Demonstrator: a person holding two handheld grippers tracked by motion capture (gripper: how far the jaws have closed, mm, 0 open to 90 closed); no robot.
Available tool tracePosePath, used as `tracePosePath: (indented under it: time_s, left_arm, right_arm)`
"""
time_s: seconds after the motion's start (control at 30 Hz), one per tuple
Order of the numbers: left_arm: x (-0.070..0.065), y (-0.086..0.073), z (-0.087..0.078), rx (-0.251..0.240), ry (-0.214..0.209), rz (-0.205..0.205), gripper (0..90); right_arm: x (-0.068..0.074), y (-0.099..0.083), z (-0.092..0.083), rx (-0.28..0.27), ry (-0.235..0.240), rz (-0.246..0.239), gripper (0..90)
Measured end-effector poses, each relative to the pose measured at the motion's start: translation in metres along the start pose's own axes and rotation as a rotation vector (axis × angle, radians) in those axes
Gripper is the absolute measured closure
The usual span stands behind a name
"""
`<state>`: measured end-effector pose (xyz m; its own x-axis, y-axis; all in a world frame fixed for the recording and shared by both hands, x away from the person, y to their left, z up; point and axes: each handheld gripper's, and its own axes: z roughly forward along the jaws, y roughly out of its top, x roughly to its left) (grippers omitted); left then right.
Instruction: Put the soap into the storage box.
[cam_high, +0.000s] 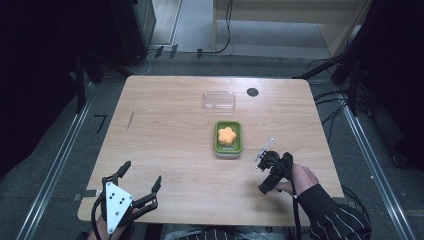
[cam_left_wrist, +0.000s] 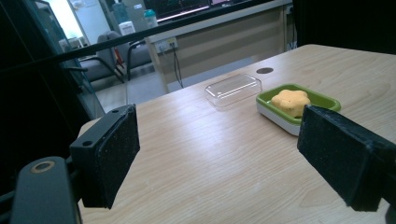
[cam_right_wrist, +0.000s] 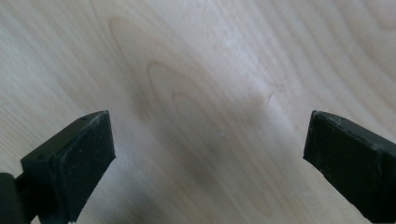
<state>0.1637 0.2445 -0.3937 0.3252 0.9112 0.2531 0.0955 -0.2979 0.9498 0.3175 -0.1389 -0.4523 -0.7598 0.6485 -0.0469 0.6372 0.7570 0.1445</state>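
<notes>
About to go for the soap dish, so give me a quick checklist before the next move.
1. Left gripper open, nothing between its fingers: ok.
2. Right gripper open, bare table beneath: ok.
3. Orange soap sits in the green dish: ok.
4. Clear lid lies apart from the dish, farther back: ok.
5. Path from the right gripper to the dish free: ok.
6. How slippery the soap is: cannot tell.
</notes>
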Motion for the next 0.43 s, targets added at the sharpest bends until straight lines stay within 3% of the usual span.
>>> tracePosePath:
  time_s: [0.23, 0.43]
  left_arm:
    - [0.000, 0.000, 0.000, 0.000, 0.000, 0.000, 13.0]
    - [-0.001, 0.001, 0.000, -0.002, 0.003, 0.004, 13.0]
  right_arm:
    - [0.003, -0.020, 0.003, -0.005, 0.018, 0.024, 1.7]
    - [0.003, -0.025, 0.003, -0.020, 0.015, 0.027, 1.7]
